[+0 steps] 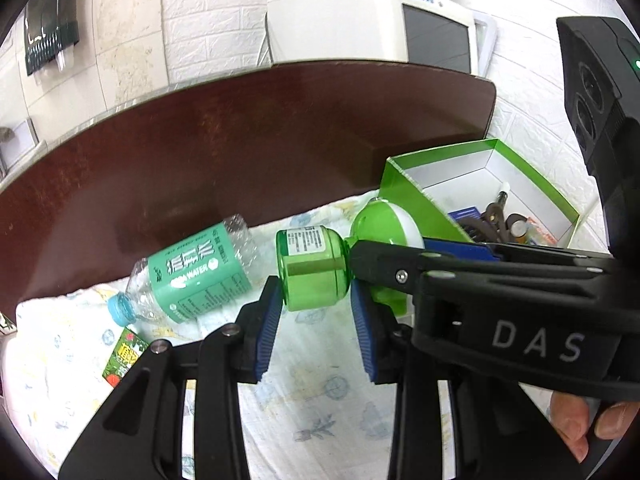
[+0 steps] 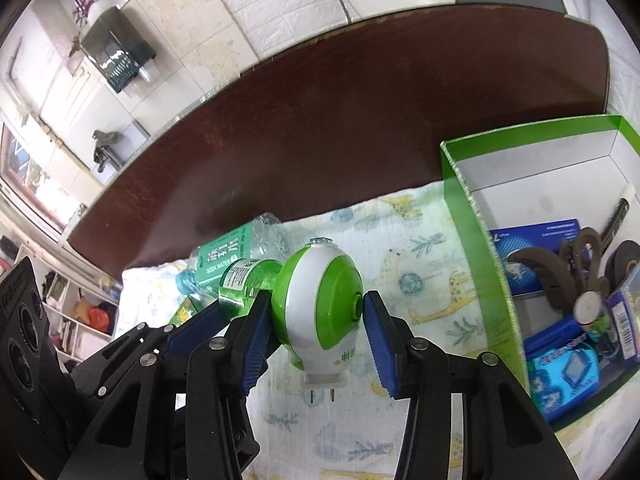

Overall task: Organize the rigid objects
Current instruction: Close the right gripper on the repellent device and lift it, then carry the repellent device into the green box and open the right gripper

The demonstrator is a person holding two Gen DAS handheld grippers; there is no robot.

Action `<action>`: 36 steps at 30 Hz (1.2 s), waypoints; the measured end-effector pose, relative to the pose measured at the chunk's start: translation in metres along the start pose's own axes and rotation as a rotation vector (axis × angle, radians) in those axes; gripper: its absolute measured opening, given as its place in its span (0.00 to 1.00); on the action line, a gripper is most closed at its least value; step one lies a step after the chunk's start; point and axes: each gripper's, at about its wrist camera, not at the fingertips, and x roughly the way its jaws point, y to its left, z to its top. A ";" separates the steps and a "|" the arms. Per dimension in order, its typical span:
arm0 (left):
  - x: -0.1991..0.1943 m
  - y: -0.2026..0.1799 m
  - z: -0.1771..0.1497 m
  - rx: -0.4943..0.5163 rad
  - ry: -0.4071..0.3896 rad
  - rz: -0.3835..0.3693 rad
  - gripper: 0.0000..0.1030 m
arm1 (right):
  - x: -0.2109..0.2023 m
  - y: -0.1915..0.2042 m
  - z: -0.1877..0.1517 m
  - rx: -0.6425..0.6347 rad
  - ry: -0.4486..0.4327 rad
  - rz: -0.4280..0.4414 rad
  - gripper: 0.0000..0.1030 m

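A green and white plug-in mosquito repellent heater [image 2: 320, 304] with a green liquid bottle [image 1: 314, 268] screwed to it is held between both grippers above a patterned cloth [image 2: 400, 420]. My right gripper [image 2: 316, 336] is shut on the heater's round body, its plug prongs pointing down. My left gripper [image 1: 316, 316] has its blue pads on either side of the green bottle, shut on it. The right gripper [image 1: 460, 264] also shows in the left wrist view, crossing from the right. A clear water bottle with a green label [image 1: 192, 276] lies on the cloth behind.
A green cardboard box [image 2: 472, 248] at the right holds a blue box, dark tools, tape rolls and other items. A small green packet [image 1: 124, 356] lies by the water bottle's cap. The dark brown table [image 1: 240, 140] runs to a white brick wall and a white appliance [image 1: 380, 20].
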 end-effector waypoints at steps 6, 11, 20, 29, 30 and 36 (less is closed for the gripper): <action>-0.012 -0.025 0.021 0.040 -0.038 0.003 0.31 | -0.032 -0.014 0.009 0.008 -0.063 0.017 0.47; -0.015 -0.049 0.041 0.079 -0.060 -0.007 0.31 | -0.056 -0.033 0.020 0.012 -0.112 0.013 0.47; -0.004 -0.099 0.076 0.153 -0.081 -0.036 0.31 | -0.090 -0.080 0.038 0.058 -0.199 -0.005 0.47; 0.027 -0.128 0.092 0.188 -0.045 -0.057 0.31 | -0.090 -0.129 0.049 0.123 -0.211 -0.018 0.47; 0.032 -0.131 0.094 0.190 -0.040 -0.057 0.31 | -0.089 -0.134 0.051 0.133 -0.209 -0.017 0.47; 0.057 -0.137 0.098 0.195 -0.006 -0.059 0.31 | -0.074 -0.159 0.057 0.170 -0.193 -0.010 0.47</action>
